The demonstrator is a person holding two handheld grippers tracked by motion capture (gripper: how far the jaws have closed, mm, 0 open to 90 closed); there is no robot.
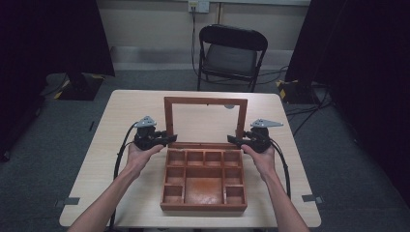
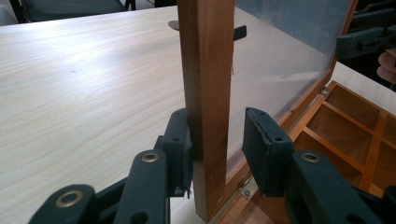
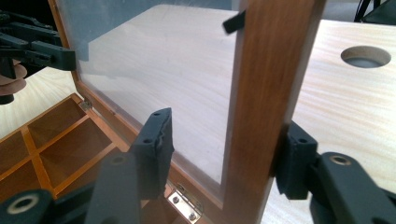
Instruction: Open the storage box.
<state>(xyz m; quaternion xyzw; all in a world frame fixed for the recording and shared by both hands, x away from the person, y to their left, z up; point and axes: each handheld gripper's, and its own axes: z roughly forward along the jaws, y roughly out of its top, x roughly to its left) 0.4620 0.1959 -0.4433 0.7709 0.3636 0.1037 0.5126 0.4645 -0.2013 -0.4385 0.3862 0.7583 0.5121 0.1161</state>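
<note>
A brown wooden box point(image 1: 203, 207) with several empty compartments lies on the table, nearest the person. Its lid point(image 1: 205, 100), a wooden frame around a clear pane point(image 2: 280, 60), stands upright on hinges point(image 3: 184, 205). My left gripper point(image 1: 170, 138) straddles the lid's left post point(image 2: 205, 70). It is open: one jaw touches the post's outer face, the other stands off the pane side point(image 2: 218, 140). My right gripper point(image 1: 233, 140) straddles the right post point(image 3: 271, 70) the same way, open point(image 3: 224, 144), its outer jaw against the wood and its inner jaw apart.
The light wooden table point(image 1: 135, 104) has bare surface behind and beside the box, and a round hole point(image 3: 365, 57) in its top beyond the lid. A black folding chair point(image 1: 231, 53) stands behind the table. Dark curtains hang on both sides, with cables on the floor.
</note>
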